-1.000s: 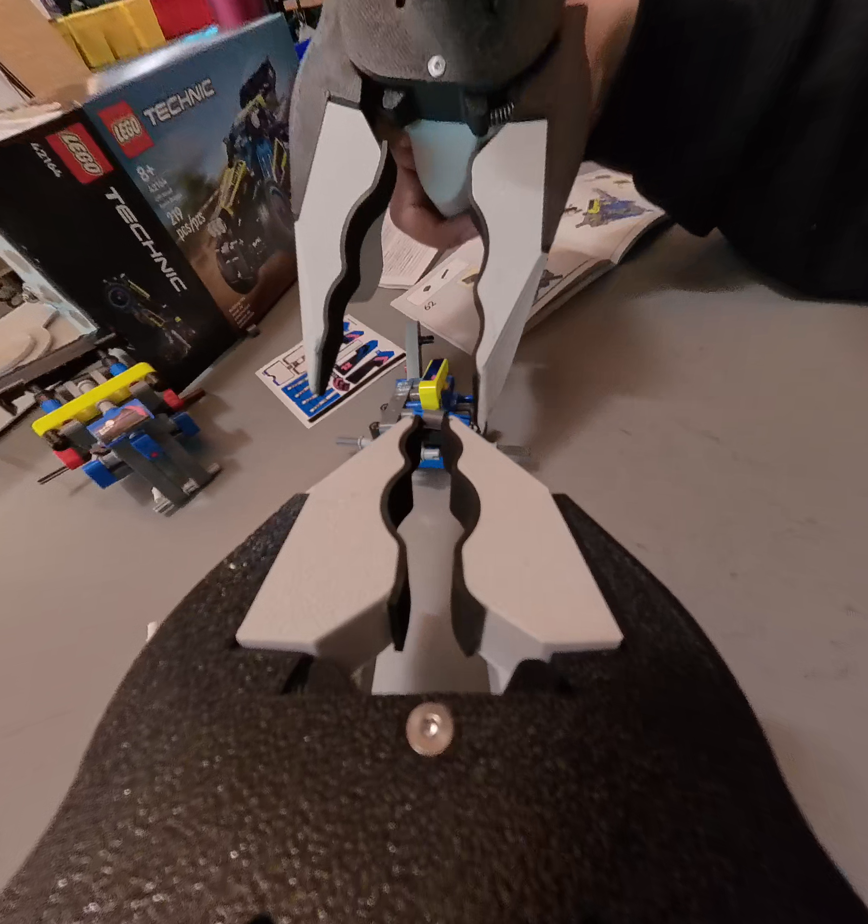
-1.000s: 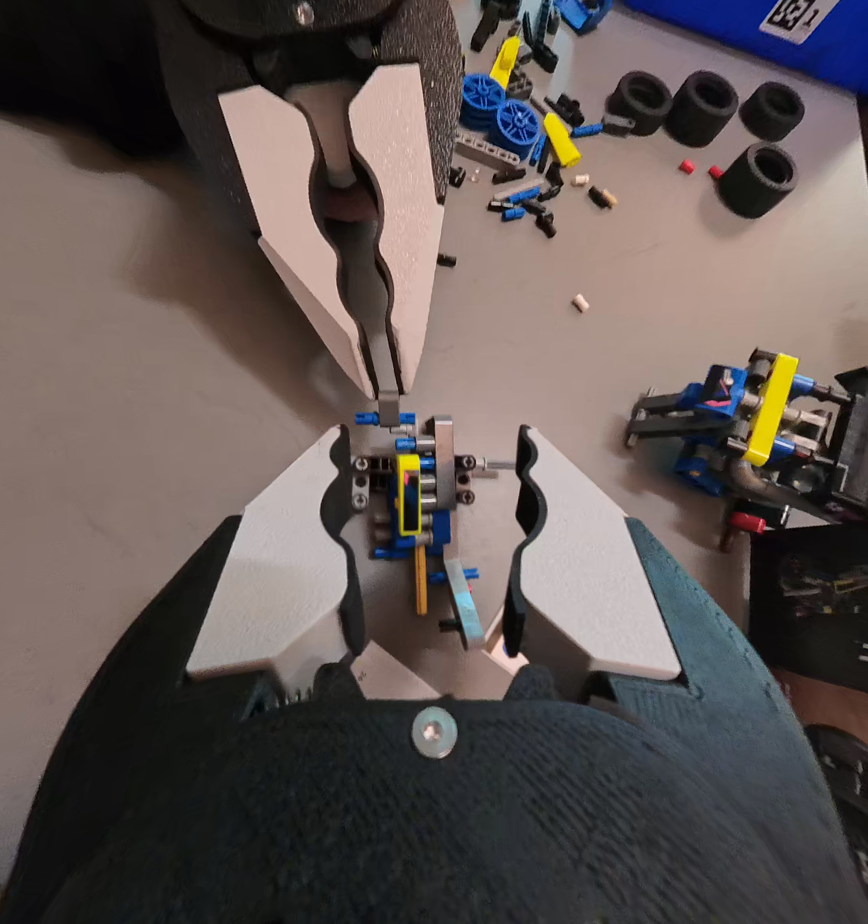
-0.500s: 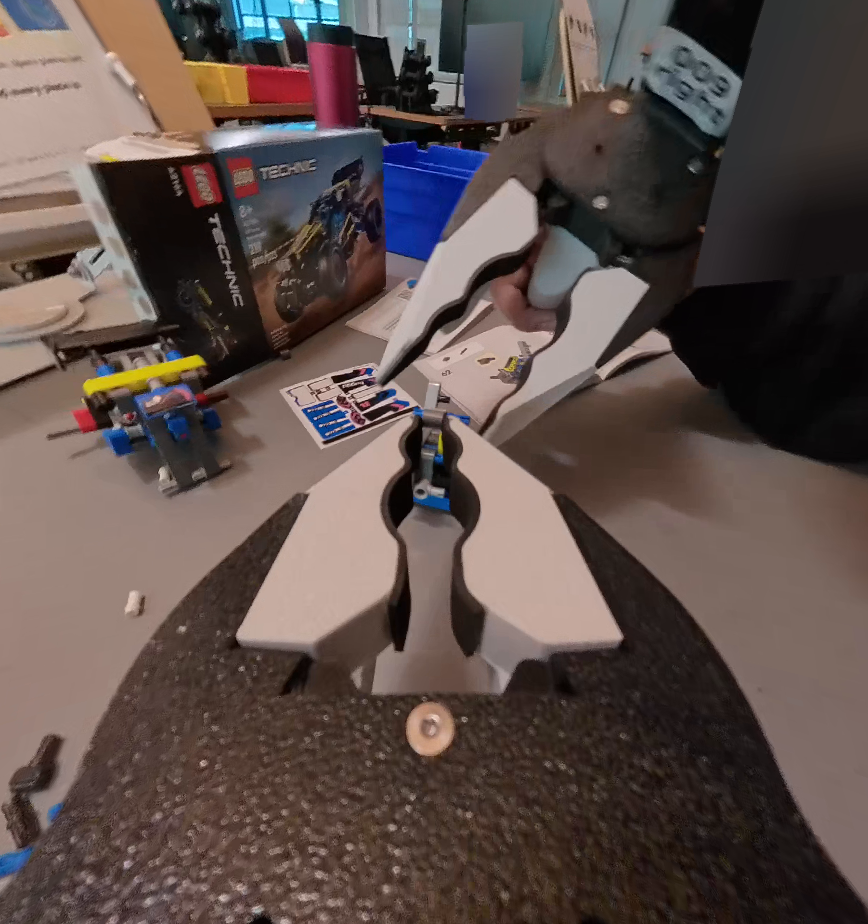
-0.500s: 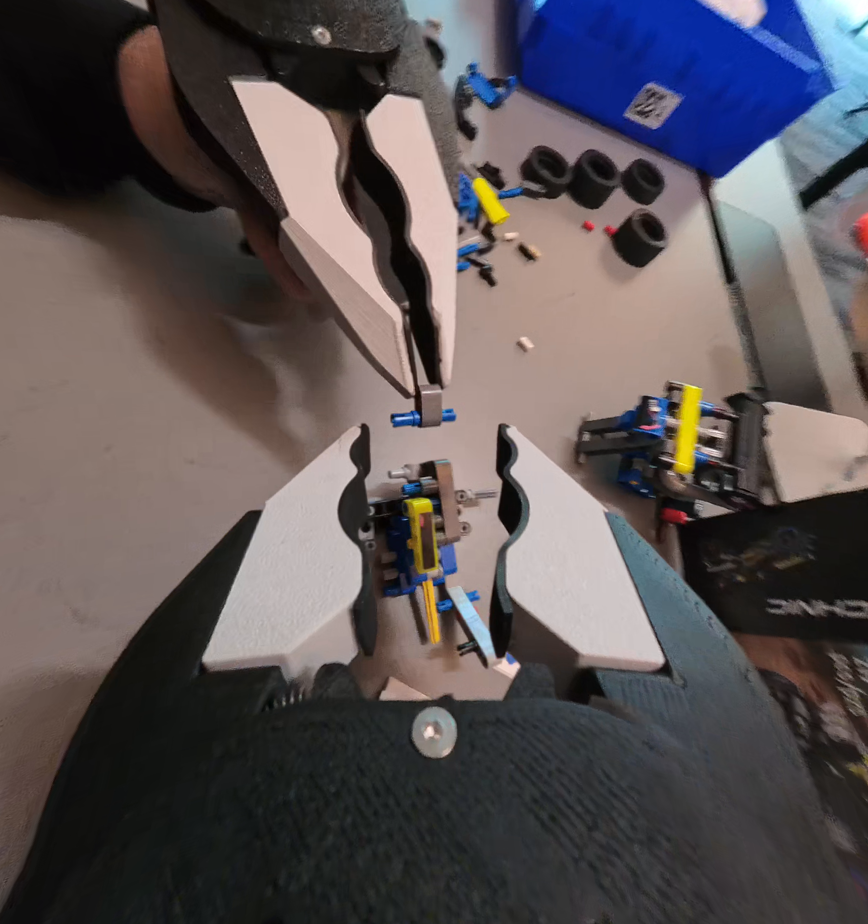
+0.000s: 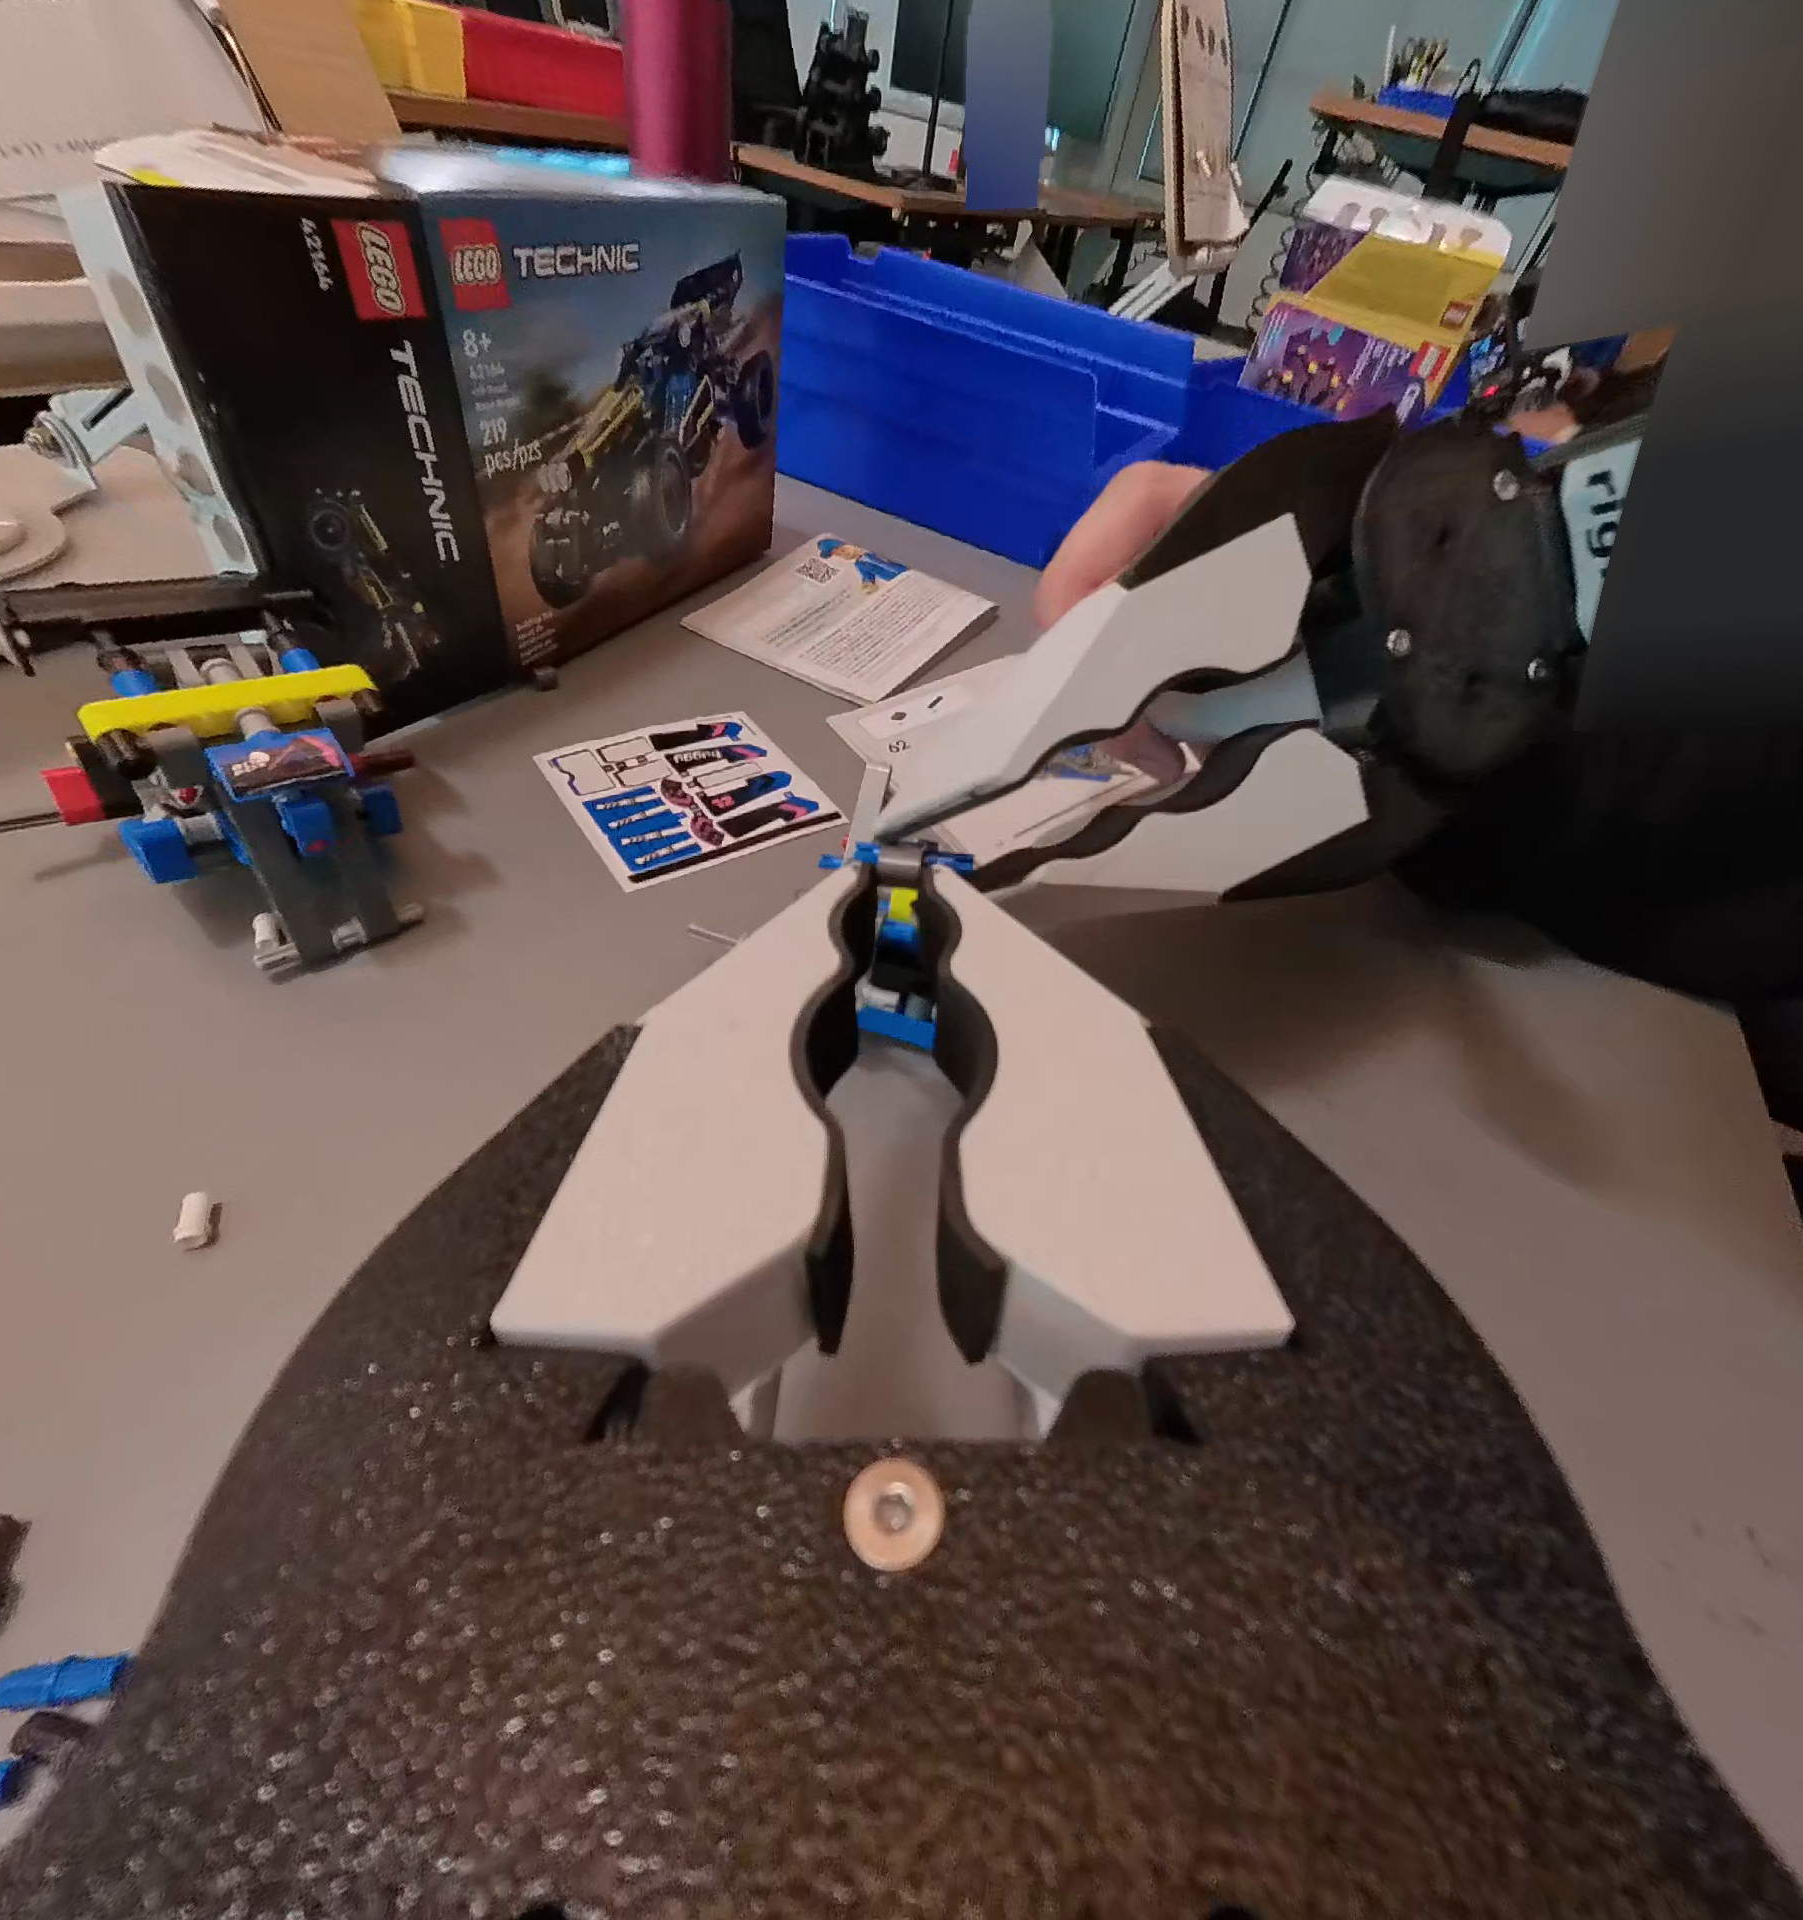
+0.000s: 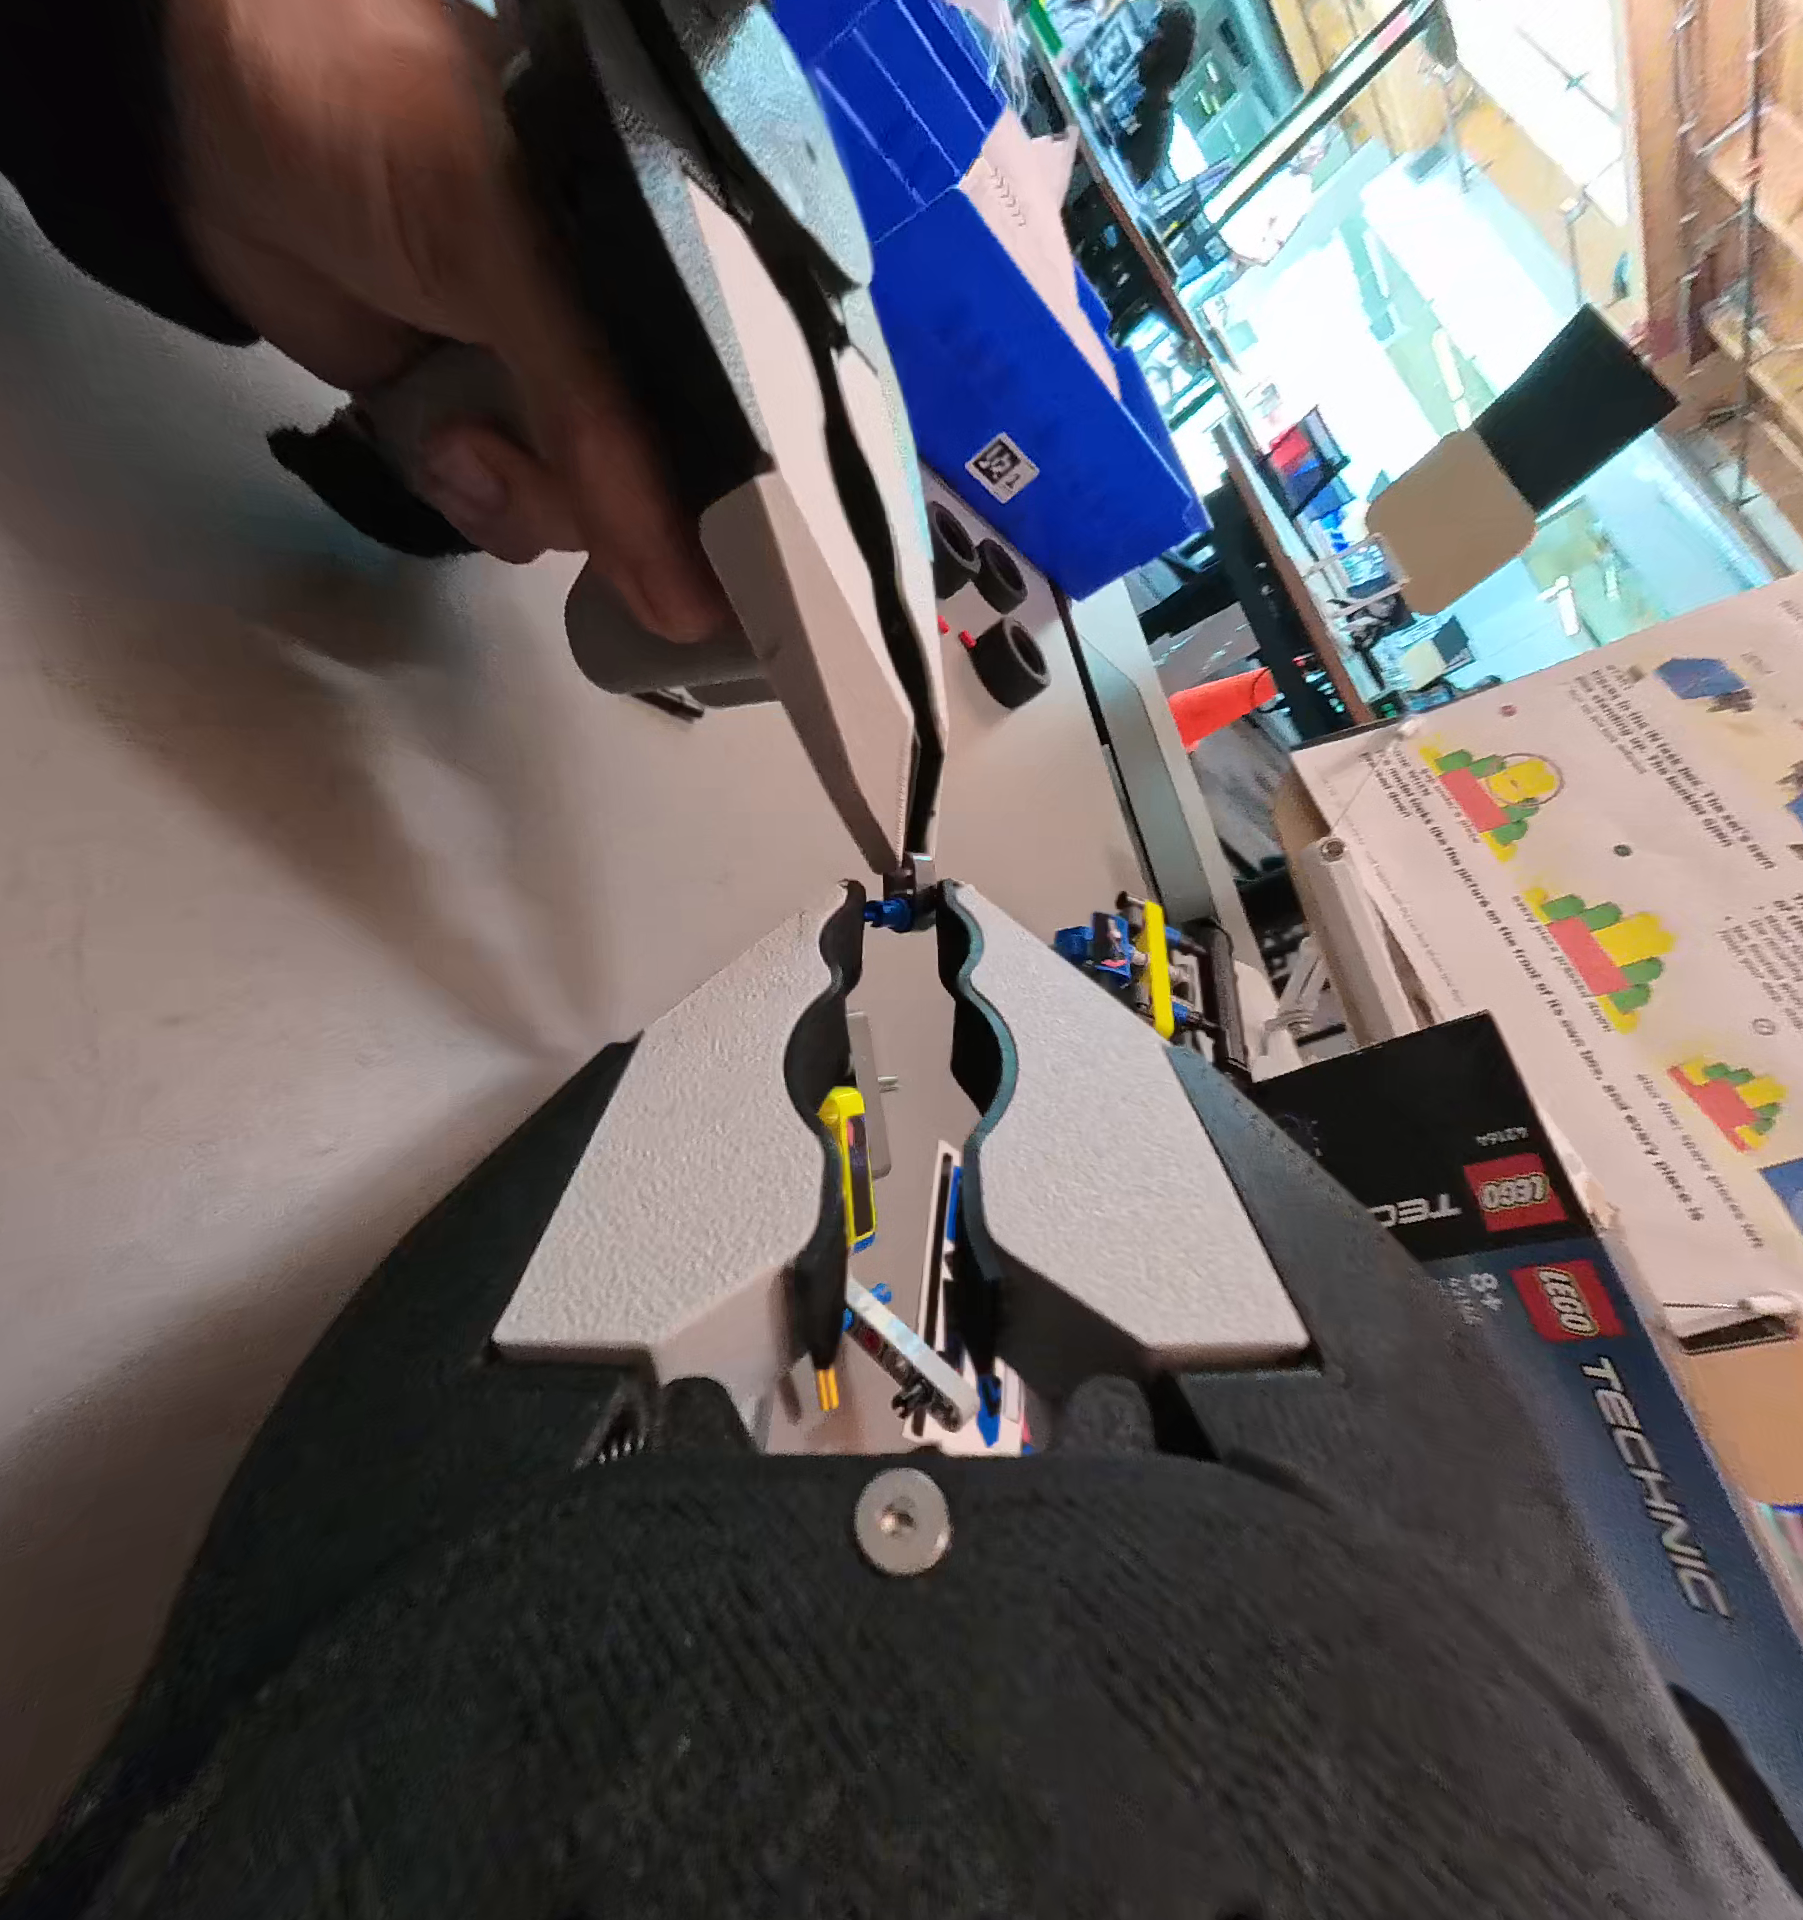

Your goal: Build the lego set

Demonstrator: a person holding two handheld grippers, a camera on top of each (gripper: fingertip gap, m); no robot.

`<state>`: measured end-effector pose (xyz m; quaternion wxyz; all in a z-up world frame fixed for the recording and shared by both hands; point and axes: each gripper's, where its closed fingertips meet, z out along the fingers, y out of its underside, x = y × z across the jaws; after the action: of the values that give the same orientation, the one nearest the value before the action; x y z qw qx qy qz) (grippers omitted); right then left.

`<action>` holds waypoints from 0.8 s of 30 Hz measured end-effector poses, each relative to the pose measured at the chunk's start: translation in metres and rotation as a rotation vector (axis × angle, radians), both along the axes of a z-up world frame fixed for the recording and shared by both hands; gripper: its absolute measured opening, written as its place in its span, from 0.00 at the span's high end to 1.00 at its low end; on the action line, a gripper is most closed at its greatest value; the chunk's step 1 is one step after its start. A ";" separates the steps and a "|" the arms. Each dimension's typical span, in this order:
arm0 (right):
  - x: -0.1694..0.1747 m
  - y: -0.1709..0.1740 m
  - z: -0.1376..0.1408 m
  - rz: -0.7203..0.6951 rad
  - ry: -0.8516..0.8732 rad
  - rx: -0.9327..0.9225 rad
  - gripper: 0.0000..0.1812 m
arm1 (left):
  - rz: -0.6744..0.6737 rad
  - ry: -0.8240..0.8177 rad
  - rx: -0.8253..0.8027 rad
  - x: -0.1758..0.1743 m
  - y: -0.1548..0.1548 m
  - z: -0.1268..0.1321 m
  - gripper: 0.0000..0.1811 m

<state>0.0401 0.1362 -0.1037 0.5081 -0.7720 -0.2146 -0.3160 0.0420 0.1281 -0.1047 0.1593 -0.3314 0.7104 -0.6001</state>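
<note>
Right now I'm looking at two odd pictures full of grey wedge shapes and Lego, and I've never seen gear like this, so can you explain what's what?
There is no robot here: a person holds a hand-held gripper in each hand, and each gripper carries a camera looking out along its own two grey fingers. One picture is from the left gripper, the other from the right gripper, so each also shows the other one opposite.

The left gripper's jaws are shut on a small grey connector with blue pins. The right gripper's jaws are open around the pins, not clamped.

On the grey table lie a half-built blue and yellow model, the Lego set box, a sticker sheet, instruction booklets, black tyres and a blue bin.
</note>
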 end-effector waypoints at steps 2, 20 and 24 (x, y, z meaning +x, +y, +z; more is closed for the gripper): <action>0.000 0.000 -0.005 -0.005 -0.045 -0.017 0.94 | -0.011 0.013 0.026 0.000 0.000 -0.004 0.98; 0.000 0.001 -0.015 -0.013 -0.265 -0.072 0.96 | -0.101 0.296 -0.036 0.001 0.001 -0.019 0.98; -0.001 -0.003 -0.011 0.070 0.047 -0.104 0.76 | -0.116 0.125 0.184 0.005 0.008 -0.028 0.97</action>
<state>0.0387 0.1335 -0.1148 0.4827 -0.7966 -0.2456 -0.2684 0.0468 0.1356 -0.1328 0.1098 -0.3105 0.7890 -0.5186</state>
